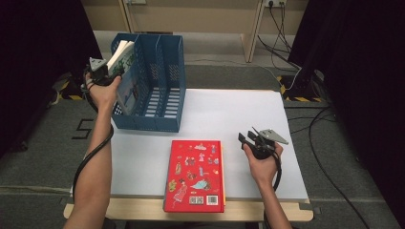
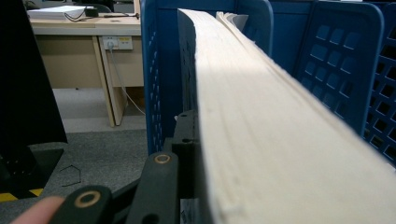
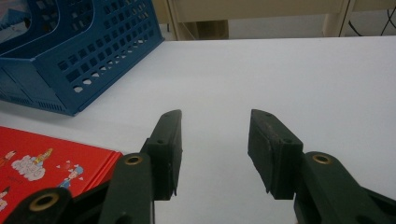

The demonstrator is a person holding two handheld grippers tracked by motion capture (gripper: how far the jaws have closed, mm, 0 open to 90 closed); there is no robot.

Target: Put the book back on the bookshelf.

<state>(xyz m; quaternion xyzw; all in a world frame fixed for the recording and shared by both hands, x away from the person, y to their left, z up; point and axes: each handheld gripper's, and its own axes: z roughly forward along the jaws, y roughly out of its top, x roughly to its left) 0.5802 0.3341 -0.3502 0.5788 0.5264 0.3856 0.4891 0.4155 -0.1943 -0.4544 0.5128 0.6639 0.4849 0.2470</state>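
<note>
white surface (image 1: 239,114): left fingers (image 1: 114,71) clamp book (image 1: 125,71) upright over rack (image 1: 157,90); right fingers (image 3: 212,140) open, empty, beside red book (image 1: 196,174).

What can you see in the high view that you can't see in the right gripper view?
The high view alone has the left gripper clamped on a thick book standing in the leftmost slot of the blue file rack, plus both forearms and the whole red book at the table's near edge. The right gripper view alone has a close look at the right gripper: its black jaws stand apart with nothing between them, above the white table. Both share the rack, the red book, the white table and the right gripper.
</note>
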